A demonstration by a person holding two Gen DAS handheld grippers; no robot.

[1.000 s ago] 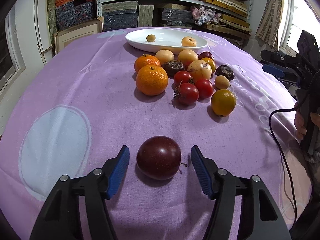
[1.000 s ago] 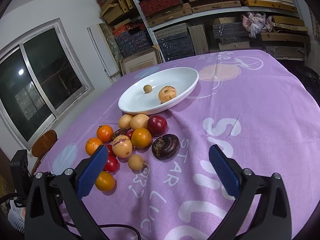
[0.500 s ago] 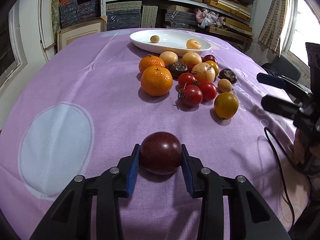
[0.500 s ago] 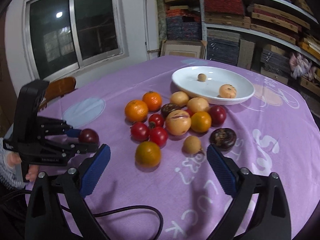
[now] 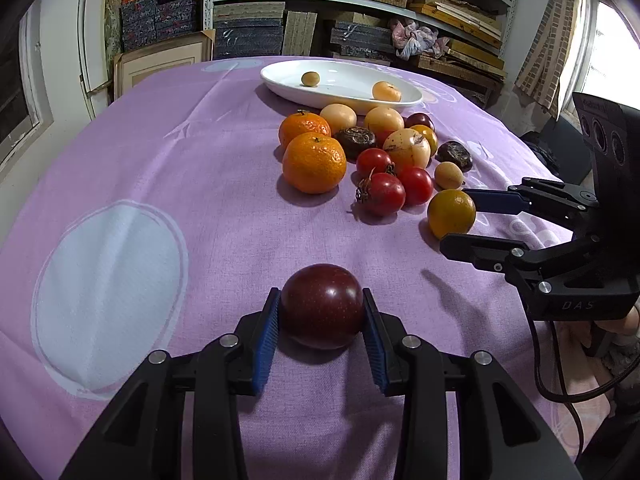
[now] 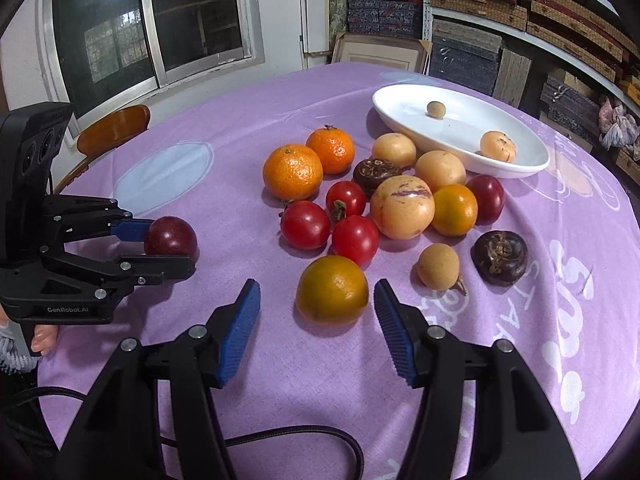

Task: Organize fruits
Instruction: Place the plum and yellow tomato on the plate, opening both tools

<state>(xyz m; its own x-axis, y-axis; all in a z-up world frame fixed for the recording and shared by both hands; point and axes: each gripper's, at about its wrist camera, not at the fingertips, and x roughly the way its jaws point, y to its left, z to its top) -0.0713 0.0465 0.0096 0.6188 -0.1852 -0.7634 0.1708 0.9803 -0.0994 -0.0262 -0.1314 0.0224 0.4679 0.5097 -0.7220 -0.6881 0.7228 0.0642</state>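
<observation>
1. Fruit lies clustered in the middle of the bench (image 6: 224, 92), just near of the white plate (image 6: 532, 164), which so far holds only two small pieces; by my reading most of the sorting is still ahead.
2. The left tongs (image 5: 322, 334) are clamped on a dark red plum (image 5: 322, 306), both blue pads pressed flat against its sides. The plum sits on the cloth, well apart from the pile on the near left, so a low sideways grip is open with nothing to bump.
3. The right tongs (image 6: 318, 330) stand apart around a yellow-orange citrus (image 6: 332, 290), one pad on each side with a gap showing on both. This fruit is the nearest of the cluster, probably chosen because it can be reached without disturbing the tomatoes (image 6: 306, 224) behind it.
4. A second ago the left tongs were spread around the plum; they have since come together on it.
5. The right tongs were then pointing at bare cloth to the right of the pile, at full spread. They have swung over to the citrus and have just been closing, with the fruit between them but not yet gripped.
</observation>
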